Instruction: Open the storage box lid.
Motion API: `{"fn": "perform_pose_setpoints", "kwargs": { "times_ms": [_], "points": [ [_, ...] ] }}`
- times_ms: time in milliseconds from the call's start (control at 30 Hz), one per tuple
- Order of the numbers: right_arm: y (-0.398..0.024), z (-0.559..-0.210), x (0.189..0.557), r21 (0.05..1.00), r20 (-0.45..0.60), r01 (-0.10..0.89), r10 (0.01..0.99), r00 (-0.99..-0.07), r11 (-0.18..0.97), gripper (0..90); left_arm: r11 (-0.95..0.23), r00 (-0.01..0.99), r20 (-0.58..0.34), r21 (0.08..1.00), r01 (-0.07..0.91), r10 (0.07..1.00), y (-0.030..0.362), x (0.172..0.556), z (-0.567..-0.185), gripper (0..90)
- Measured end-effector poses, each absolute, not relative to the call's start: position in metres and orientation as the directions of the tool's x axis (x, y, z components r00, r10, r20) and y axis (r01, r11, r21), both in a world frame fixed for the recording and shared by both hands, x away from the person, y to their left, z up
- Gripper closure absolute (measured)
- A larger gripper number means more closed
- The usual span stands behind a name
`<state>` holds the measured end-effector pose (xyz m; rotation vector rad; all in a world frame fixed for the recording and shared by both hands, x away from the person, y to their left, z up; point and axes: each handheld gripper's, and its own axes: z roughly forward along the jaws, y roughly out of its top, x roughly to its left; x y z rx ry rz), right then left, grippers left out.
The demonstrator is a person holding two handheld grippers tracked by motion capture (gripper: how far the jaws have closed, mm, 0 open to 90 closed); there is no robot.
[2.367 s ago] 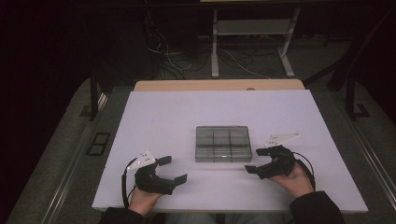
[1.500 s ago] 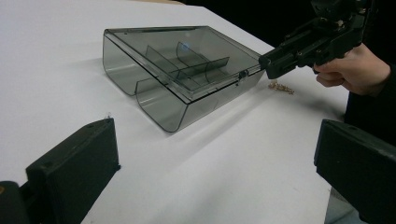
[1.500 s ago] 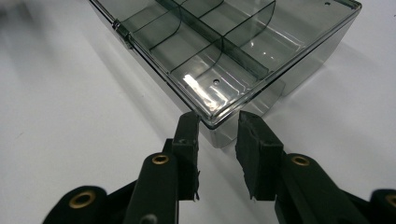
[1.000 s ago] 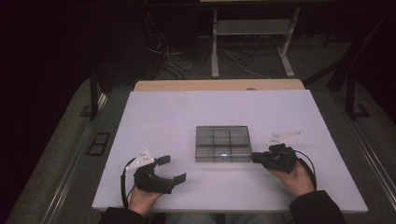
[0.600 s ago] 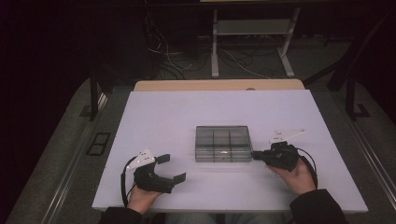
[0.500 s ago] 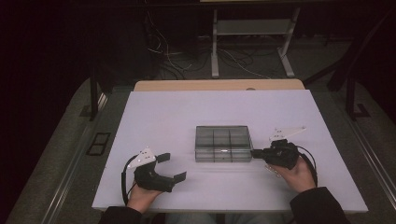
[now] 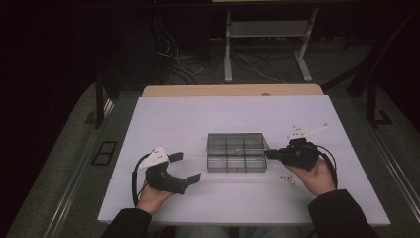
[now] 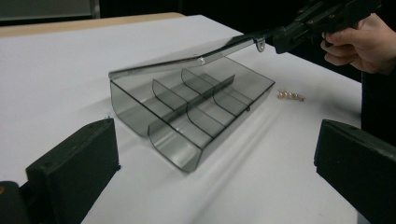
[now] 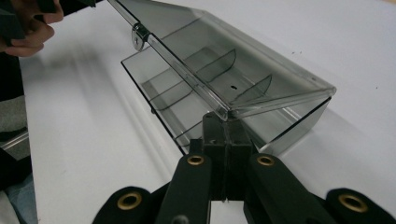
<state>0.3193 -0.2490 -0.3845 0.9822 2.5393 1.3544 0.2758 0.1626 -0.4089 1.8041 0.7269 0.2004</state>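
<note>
1. Compartment box [image 7: 236, 152], of smoky clear plastic, sits near the middle of the white counter [image 7: 173, 119], a little toward the near edge and the right side.
2. Its hinged lid [image 8: 187, 60] now stands tilted up off the right-hand end of the box; a second ago it lay flat and shut. The hinge side is the end away from the right hand.
3. The right hand-held gripper [image 7: 271, 153] has its jaws pressed together on the lid's free edge, as the right gripper view shows at the pinched rim [image 9: 223, 114]. In the earlier high views those jaws stood apart beside the box, and they have just been closing onto the edge.
4. The left hand-held gripper [image 7: 185, 166] rests near the counter's near-left part, jaws wide apart with nothing between them, well clear of the box.
5. A few small metal beads [image 8: 290, 95] lie on the counter just beside the right hand.
6. Judged from this, the opening step is under way: the dividers are exposed, all compartments look empty, and the beads seem the likely thing to go in.
</note>
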Motion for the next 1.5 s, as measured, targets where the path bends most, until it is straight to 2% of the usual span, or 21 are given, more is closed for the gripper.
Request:
{"fn": "perform_pose_setpoints", "kwargs": {
  "times_ms": [300,1100,1167,1500],
  "points": [
    [-0.246,-0.374,0.328,0.78,0.189,0.48,0.58,-0.792,0.401,89.3,-0.199,0.811,-0.18,0.919,0.34,0.556,0.151,0.296,-0.395,0.0],
    [-0.242,-0.361,0.35,0.788,0.182,0.475,0.588,-0.788,0.392,89.2,-0.194,0.801,-0.204,0.909,0.368,0.563,0.129,0.343,-0.379,0.0],
    [-0.241,-0.361,0.353,0.788,0.179,0.474,0.59,-0.788,0.394,89.2,-0.189,0.798,-0.196,0.914,0.359,0.57,0.128,0.345,-0.376,6.2],
    [-0.243,-0.357,0.361,0.792,0.185,0.479,0.599,-0.779,0.378,89.2,-0.223,0.812,-0.168,0.912,0.343,0.559,0.117,0.36,-0.371,22.3]
  ]
}}
